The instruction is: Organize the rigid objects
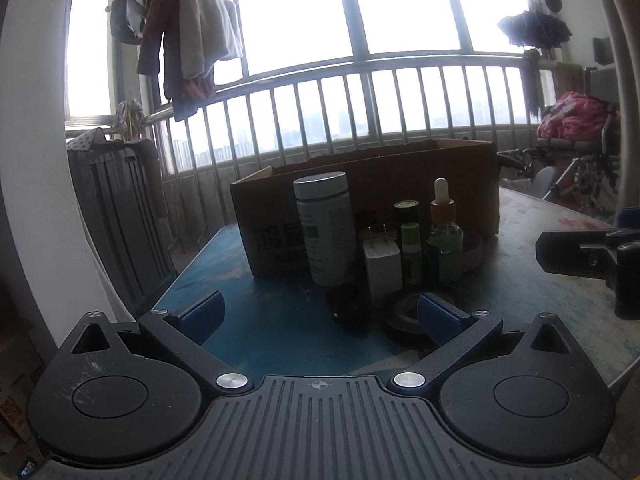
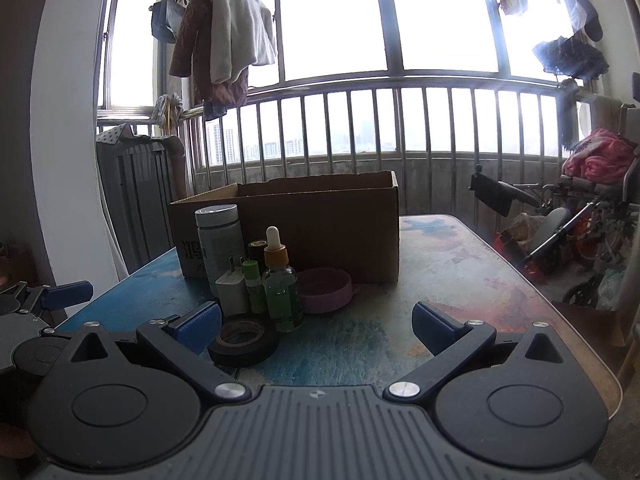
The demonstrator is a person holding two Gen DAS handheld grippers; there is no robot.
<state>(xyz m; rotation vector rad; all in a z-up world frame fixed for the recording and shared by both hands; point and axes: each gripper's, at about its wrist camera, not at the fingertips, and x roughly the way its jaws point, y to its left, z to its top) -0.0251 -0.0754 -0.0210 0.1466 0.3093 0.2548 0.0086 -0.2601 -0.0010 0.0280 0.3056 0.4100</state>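
A cluster of small items stands before an open cardboard box (image 1: 368, 184) (image 2: 320, 216): a white pill bottle (image 1: 326, 228) (image 2: 220, 244), a white plug adapter (image 1: 382, 268) (image 2: 232, 290), a green-capped tube (image 1: 411, 252) (image 2: 254, 286), a dropper bottle (image 1: 444, 236) (image 2: 280, 284), a dark vial (image 1: 406, 210) (image 2: 257, 250), a pink dish (image 2: 324, 290), a black tape roll (image 1: 404, 320) (image 2: 243, 340) and a small black object (image 1: 348, 308). My left gripper (image 1: 320, 316) is open in front of them, holding nothing. My right gripper (image 2: 316, 326) is open and holds nothing, with the tape roll by its left finger.
The items stand on a worn blue and rust-coloured table (image 2: 440, 280). A railing and windows run behind it. A dark radiator (image 1: 120, 220) stands at the left, a wheelchair with pink cloth (image 2: 580, 208) at the right. Each gripper shows at the edge of the other's view.
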